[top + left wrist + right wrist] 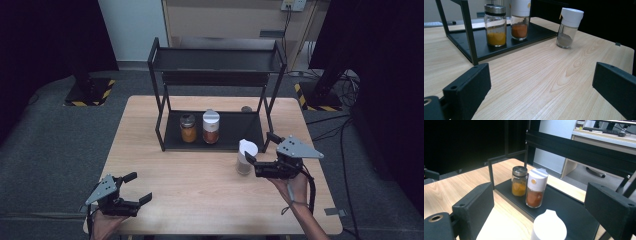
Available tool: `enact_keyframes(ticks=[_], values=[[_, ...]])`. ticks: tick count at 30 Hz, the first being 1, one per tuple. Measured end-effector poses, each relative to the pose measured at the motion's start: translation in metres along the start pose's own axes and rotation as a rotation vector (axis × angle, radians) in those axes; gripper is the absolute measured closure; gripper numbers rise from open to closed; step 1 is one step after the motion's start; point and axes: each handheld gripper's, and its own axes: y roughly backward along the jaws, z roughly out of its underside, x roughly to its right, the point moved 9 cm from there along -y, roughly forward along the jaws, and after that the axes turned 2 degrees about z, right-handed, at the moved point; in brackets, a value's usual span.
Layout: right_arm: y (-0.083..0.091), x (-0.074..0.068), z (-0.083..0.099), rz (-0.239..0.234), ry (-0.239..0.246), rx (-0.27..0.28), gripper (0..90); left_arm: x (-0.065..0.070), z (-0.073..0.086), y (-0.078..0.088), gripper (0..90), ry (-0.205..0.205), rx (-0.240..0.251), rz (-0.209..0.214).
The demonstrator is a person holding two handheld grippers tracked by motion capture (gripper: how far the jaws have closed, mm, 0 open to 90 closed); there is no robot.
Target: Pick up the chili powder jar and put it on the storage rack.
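Observation:
A black two-tier rack (159,90) stands at the back of the wooden table (200,190). On its lower shelf sit a metal-lidded jar of yellow spice (188,128) (496,26) (519,181) and a white-capped jar of red spice (211,127) (520,20) (535,188). A white-capped shaker (246,156) (569,27) (549,226) stands on the table before the rack's right end. My right gripper (261,148) (540,197) is open, with the shaker's cap low between its jaws, apart from both. My left gripper (138,187) (540,82) is open near the front left edge, holding nothing.
A small dark round object (246,108) lies on the table behind the rack. Bare wood spans the middle and front of the table. Stand bases with yellow-black tape (90,92) sit on the grey floor on either side.

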Motion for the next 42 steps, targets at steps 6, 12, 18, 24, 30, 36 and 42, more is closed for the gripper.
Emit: enact_keyframes(ticks=[6, 12, 18, 24, 30, 36, 42], values=[[0.012, 0.001, 0.014, -0.004, 0.0, -0.01, 9.2, 0.0, 0.0, 0.0, 1.2, 0.0, 0.0, 0.001], [0.026, 0.006, 0.033, 0.001, -0.013, -0.02, 8.8, 0.0, 0.0, 0.0, 1.2, 0.0, 0.0, 0.0], [0.039, 0.008, 0.049, 0.015, -0.032, -0.022, 8.7, 0.0, 0.0, 0.0, 1.2, -0.001, -0.001, -0.001], [0.046, 0.011, 0.063, 0.03, -0.049, -0.033, 8.8, 0.001, 0.0, 0.0, 1.2, -0.003, -0.001, -0.002], [0.051, 0.015, 0.078, 0.046, -0.071, -0.043, 8.7, 0.001, 0.0, 0.0, 1.2, -0.003, 0.0, -0.004], [0.055, 0.014, 0.091, 0.057, -0.078, -0.066, 8.7, 0.001, 0.0, 0.0, 1.2, -0.004, 0.0, -0.005], [0.058, 0.012, 0.102, 0.063, -0.077, -0.07, 8.7, 0.001, 0.0, 0.0, 1.2, -0.004, -0.001, -0.006]])
